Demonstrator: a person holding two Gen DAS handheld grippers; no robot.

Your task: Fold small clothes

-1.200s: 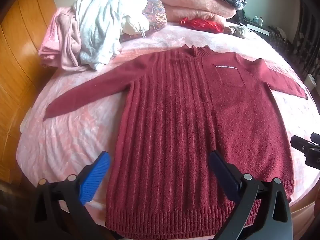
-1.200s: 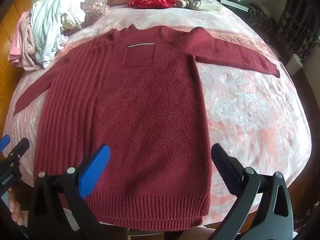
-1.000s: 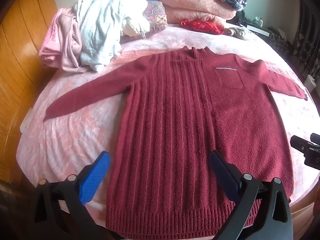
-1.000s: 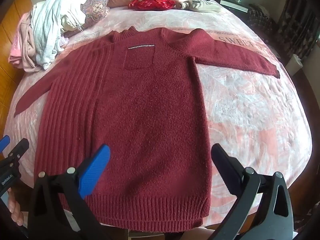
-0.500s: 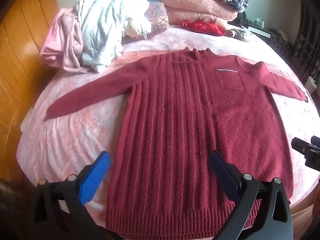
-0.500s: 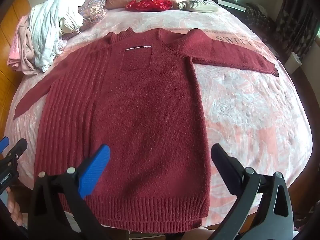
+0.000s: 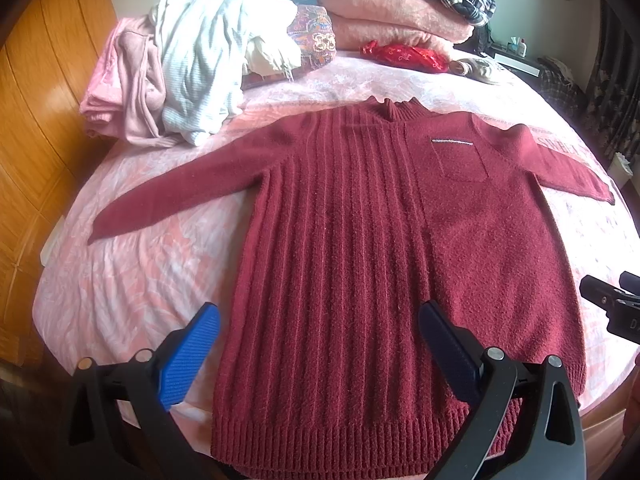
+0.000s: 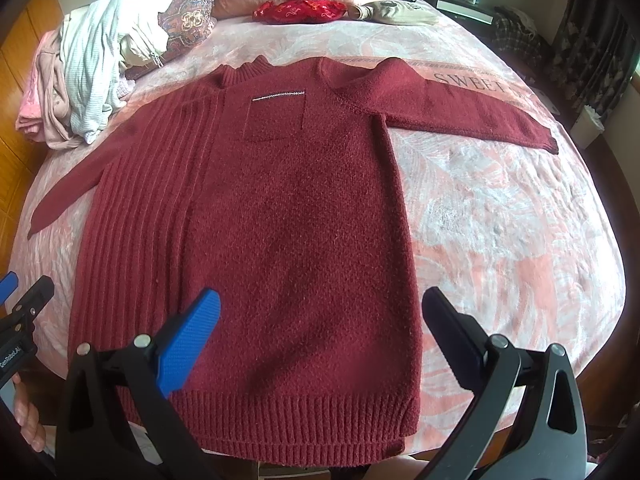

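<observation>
- The dark red knitted sweater [image 7: 372, 248] lies face up and flat on the pink floral bedspread [image 7: 132, 280], collar toward 12 o'clock and ribbed hem [image 8: 296, 424] toward 6 o'clock at the near edge of the bed.
- Both sleeves are spread out: the left sleeve [image 7: 172, 196] runs toward 9 o'clock, the right sleeve [image 8: 460, 112] toward 2 o'clock in the right wrist view.
- The chest pocket [image 8: 274, 116] with its pale stitched line shows, so the front faces up.
- The left gripper [image 7: 320, 344] hangs above the hem with its jaws spread wide and nothing between them; the right gripper [image 8: 320, 320] does the same over the plain-knit half.
- Compared with a second ago, almost nothing has changed: the sweater keeps the same lie, and both views have only drifted slightly, with neither tool coming closer to the cloth.
- My reading is that spreading and smoothing are done and folding has not begun; this looks like a pause to line up the first grasp.
- A sleeve cuff or a hem corner seems the likely first pick, though which one cannot be told.
- A heap of unfolded clothes [image 7: 188, 72] sits at 10 o'clock, well apart from the sweater, with stacked pink blankets [image 7: 392, 16] at 12 o'clock.
</observation>
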